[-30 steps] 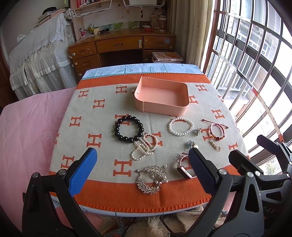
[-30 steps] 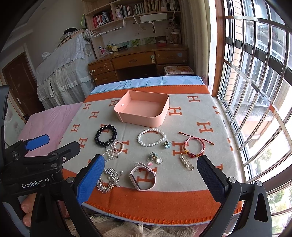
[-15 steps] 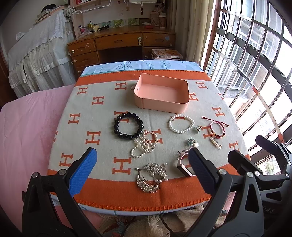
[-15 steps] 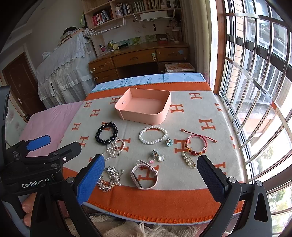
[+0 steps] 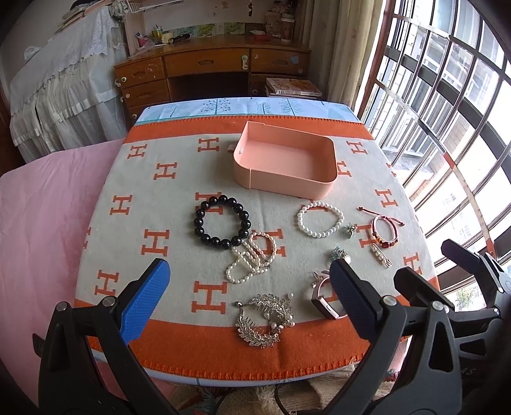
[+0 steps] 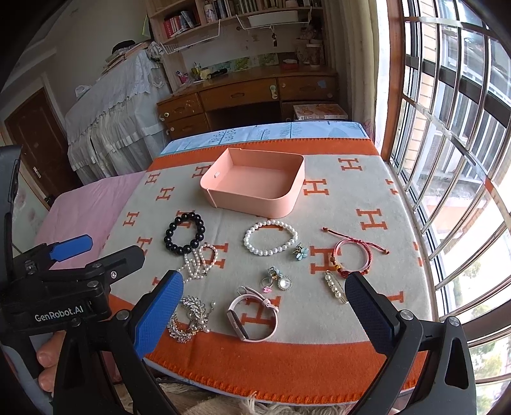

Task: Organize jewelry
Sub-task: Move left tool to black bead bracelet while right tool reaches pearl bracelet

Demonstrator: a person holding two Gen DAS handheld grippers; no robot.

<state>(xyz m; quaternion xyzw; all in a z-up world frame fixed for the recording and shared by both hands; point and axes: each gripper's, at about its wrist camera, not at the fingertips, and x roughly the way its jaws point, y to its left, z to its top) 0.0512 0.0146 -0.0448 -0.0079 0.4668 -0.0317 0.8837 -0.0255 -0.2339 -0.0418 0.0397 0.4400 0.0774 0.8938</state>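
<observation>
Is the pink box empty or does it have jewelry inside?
Empty. The pink box shows only its bare floor in both views; the black bead bracelet and other pieces lie outside on the blanket.

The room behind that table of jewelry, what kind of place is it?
Most likely a bedroom or study at home: a wooden desk with drawers, bookshelves above it, and a barred bay window alongside.
</observation>
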